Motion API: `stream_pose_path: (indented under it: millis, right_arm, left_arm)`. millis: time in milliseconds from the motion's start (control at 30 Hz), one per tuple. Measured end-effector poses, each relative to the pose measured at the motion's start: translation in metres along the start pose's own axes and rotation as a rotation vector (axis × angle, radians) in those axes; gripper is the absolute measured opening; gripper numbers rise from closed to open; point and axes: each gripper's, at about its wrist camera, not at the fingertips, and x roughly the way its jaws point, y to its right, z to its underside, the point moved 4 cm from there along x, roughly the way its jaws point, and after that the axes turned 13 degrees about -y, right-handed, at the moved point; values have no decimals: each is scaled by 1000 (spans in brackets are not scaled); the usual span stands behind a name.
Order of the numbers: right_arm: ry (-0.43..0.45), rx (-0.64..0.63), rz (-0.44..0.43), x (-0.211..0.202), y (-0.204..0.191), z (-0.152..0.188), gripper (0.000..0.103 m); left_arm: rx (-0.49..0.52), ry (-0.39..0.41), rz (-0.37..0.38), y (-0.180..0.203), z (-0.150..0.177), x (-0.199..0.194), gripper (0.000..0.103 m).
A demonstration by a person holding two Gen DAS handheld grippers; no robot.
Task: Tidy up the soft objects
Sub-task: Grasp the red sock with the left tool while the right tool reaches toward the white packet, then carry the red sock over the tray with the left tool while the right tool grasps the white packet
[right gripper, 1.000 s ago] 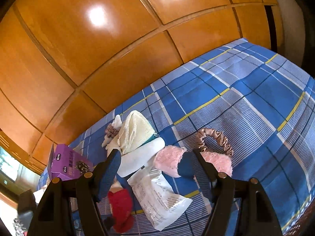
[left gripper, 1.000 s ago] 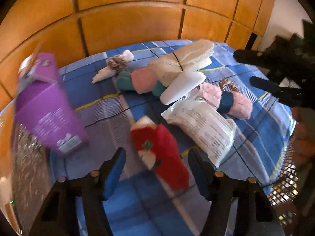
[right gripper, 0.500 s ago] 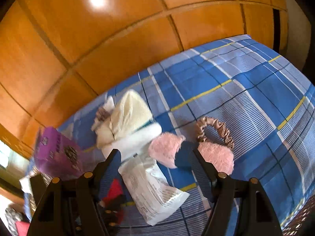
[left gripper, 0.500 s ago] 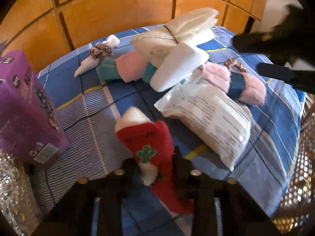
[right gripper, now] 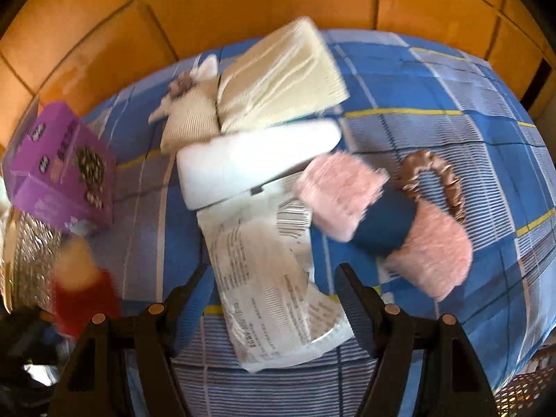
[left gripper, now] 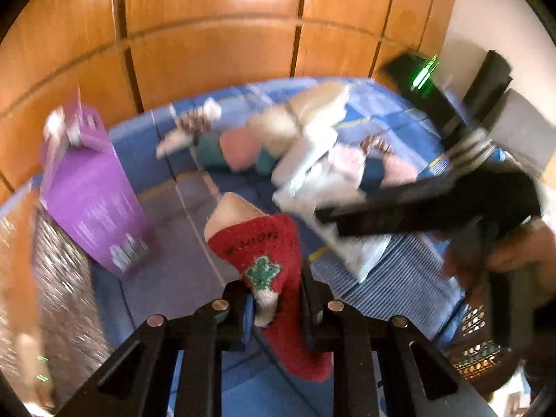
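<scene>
My left gripper (left gripper: 276,307) is shut on a red fuzzy sock (left gripper: 264,253) with a green motif and a pale cuff, lifted off the blue plaid bedspread (left gripper: 180,271); the sock also shows blurred at the lower left of the right wrist view (right gripper: 81,295). My right gripper (right gripper: 272,299) is open, low over a white plastic packet (right gripper: 271,278). The right gripper shows in the left wrist view as a dark blur (left gripper: 434,208). A pink and navy sock (right gripper: 382,222), a brown scrunchie (right gripper: 438,180), a white pad (right gripper: 257,160) and a cream knit bundle (right gripper: 271,83) lie ahead.
A purple box (right gripper: 62,170) stands at the left, with silver foil (right gripper: 24,250) beside it. A pink and teal sock (left gripper: 236,146) and a small white sock with a patterned band (left gripper: 189,127) lie near the wooden wall panels (left gripper: 215,48). A wicker surface (left gripper: 476,344) borders the bed's right edge.
My left gripper closed on the red sock and raised it. My right gripper came down over the white packet.
</scene>
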Motion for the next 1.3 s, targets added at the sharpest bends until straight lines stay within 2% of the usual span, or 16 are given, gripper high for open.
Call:
stream_pose_path:
  millis: [233, 433, 567, 700, 833, 1000, 1200, 1300]
  right_arm:
    - [-26, -25, 45, 8, -4, 2, 73]
    - [-28, -39, 74, 12, -12, 5, 73]
    - [-31, -36, 83, 14, -14, 6, 73]
    - [-34, -37, 89, 20, -15, 2, 73]
    - [-36, -41, 97, 26, -16, -3, 73]
    - [-40, -68, 138, 34, -25, -2, 73]
    - [-7, -124, 194, 40, -40, 0, 73]
    - [6, -149, 208, 43, -46, 4, 69]
  left_arm:
    - [10, 86, 37, 2, -45, -34, 21]
    - [-18, 110, 13, -5, -101, -44, 21]
    - [-143, 141, -15, -52, -136, -62, 21]
    - [-298, 190, -86, -124, -143, -92, 21]
    - [-432, 219, -180, -192, -110, -124, 21]
    - [-568, 229, -249, -251, -26, -156, 21]
    - [-687, 229, -286, -271, 80, -174, 21]
    - [-745, 237, -297, -274, 128, -181, 22]
